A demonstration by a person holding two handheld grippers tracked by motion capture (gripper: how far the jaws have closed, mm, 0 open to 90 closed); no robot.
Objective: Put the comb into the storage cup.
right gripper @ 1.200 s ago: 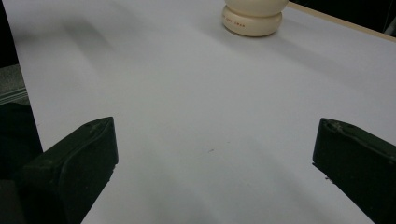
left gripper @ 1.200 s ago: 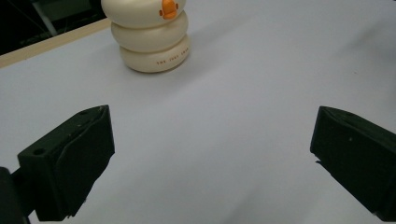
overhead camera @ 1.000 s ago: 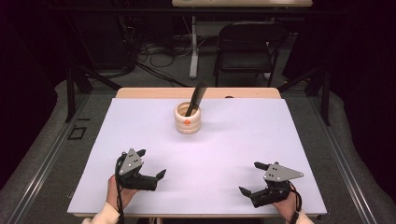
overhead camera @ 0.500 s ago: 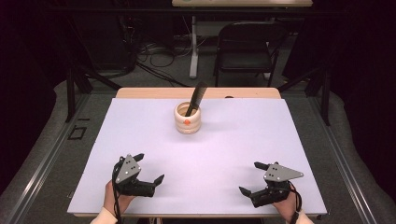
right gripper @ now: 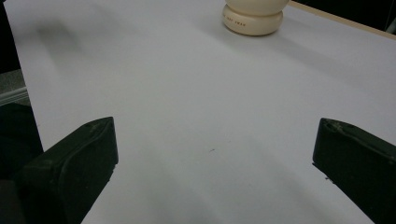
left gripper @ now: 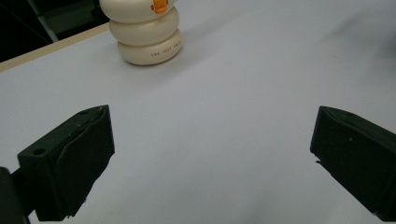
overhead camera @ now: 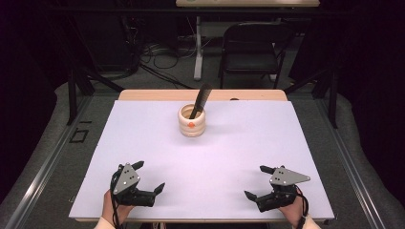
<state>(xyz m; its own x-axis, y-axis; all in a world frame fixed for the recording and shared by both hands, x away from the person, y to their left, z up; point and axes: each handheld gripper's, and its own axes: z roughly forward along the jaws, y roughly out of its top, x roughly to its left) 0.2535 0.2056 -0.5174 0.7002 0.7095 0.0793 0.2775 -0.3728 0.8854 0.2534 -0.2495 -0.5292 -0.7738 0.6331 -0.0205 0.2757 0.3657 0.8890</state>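
A cream ribbed holder [overhead camera: 192, 121] with an orange mark stands at the back middle of the white table [overhead camera: 143, 138]; a black comb [overhead camera: 200, 99] leans out of it. My left gripper [overhead camera: 150, 176] rests near the front left edge, open, with nothing between its jaws. My right gripper [overhead camera: 256, 182] rests near the front right edge, open as well and holding nothing. The left gripper view has the holder [left gripper: 146, 32] far ahead, up and to the left. Its base [right gripper: 252, 18] sits at the top of the right gripper view.
A dark folding chair [overhead camera: 250, 45] and a table leg with cables on the floor stand behind the table. A wooden strip [overhead camera: 143, 95] runs along the table's far edge. Metal rails flank the table on both sides.
My left gripper has slid back toward the front edge and turned a little. The right gripper has stayed put.
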